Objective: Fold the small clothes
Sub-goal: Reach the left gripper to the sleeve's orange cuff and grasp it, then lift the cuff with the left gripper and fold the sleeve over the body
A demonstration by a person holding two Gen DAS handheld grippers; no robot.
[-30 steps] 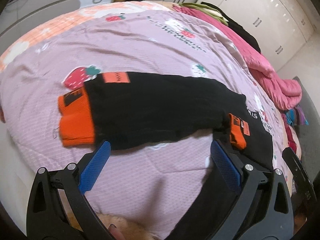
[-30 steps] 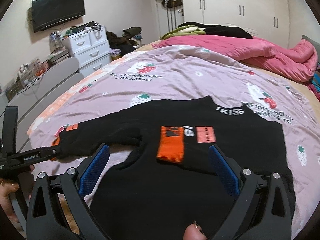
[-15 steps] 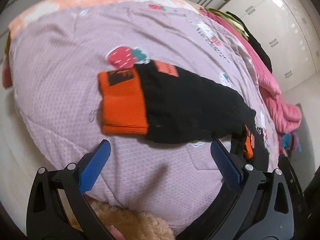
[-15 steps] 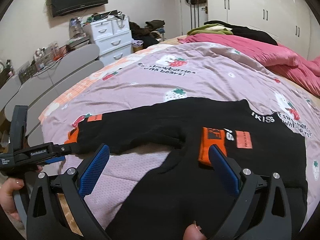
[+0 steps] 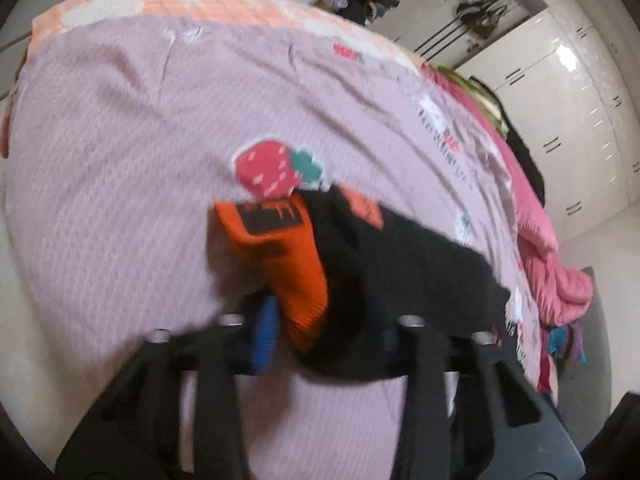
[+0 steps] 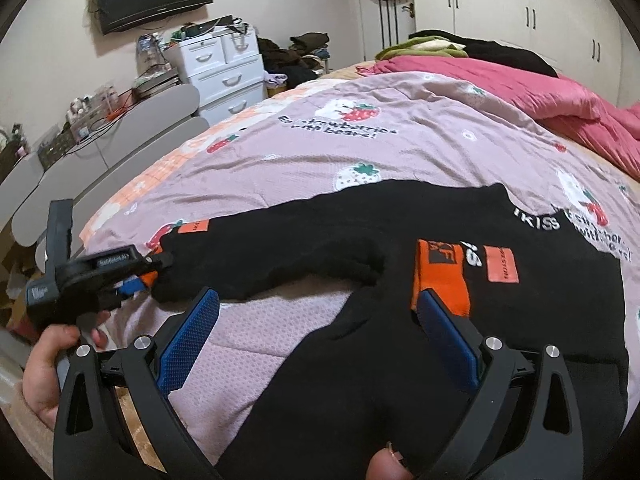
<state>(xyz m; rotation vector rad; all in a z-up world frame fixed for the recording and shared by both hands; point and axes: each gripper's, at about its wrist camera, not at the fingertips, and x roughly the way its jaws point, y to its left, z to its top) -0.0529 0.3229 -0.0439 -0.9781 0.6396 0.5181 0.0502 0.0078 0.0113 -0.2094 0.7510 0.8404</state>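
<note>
**One sleeve in, one to go**

Black sweater spread flat on the strawberry quilt. Right cuff already folded across the chest. Left gripper just closing, now pinching the outstretched left sleeve's orange cuff. Right gripper gaping over the hem, holding nothing. Left: that sleeve, then the body folds.

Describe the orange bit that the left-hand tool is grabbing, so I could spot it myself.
On the lilac strawberry bedspread lies a black sweater. Its outstretched sleeve ends in an orange cuff, now between the closing left gripper. The other orange cuff lies folded onto the sweater's chest.
</note>
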